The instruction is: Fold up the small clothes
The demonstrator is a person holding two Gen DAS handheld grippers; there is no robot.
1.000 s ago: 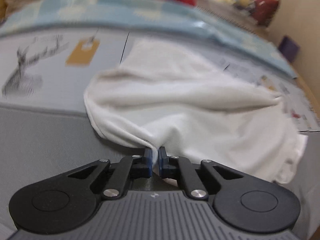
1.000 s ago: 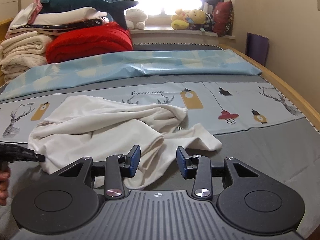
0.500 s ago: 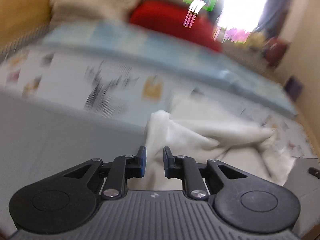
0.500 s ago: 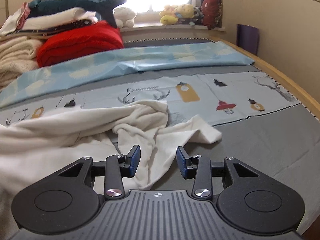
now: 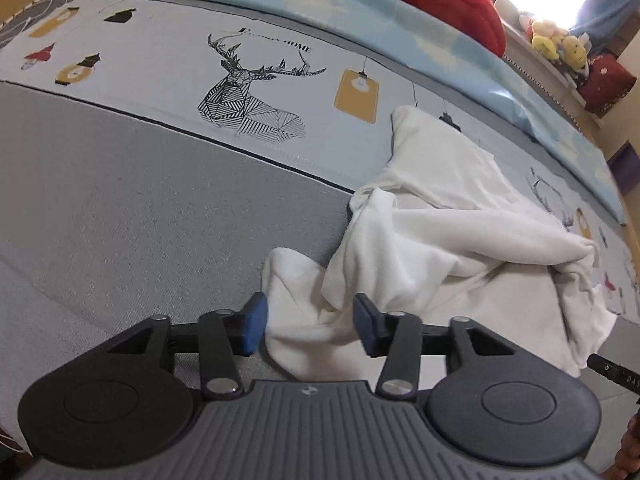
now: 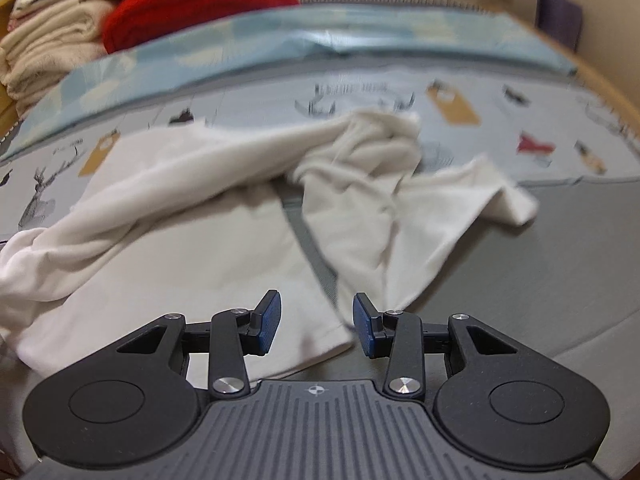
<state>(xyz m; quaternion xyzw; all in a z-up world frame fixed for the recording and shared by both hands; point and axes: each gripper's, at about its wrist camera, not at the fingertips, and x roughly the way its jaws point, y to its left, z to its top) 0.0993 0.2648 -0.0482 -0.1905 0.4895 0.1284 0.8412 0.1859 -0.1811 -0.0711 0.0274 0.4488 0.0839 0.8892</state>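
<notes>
A crumpled white garment point(image 5: 452, 248) lies on the bed; it also shows in the right wrist view point(image 6: 208, 208), partly spread with a bunched sleeve at the far right. My left gripper point(image 5: 308, 326) is open, its blue pads on either side of a loose corner of the garment at its left end. My right gripper point(image 6: 316, 322) is open just above the garment's near hem, gripping nothing.
The bed has a grey cover point(image 5: 120, 208) and a pale printed sheet with deer and lanterns point(image 5: 248, 92). A light blue blanket point(image 6: 320, 40), a red blanket point(image 6: 200, 4) and stacked cream towels point(image 6: 44, 48) lie at the back. A wooden bed edge point(image 6: 600, 92) runs at the right.
My left gripper let go of the garment, opened wide and now sits by its left corner. The garment was pulled left and spread out. My right gripper moved down closer to the hem.
</notes>
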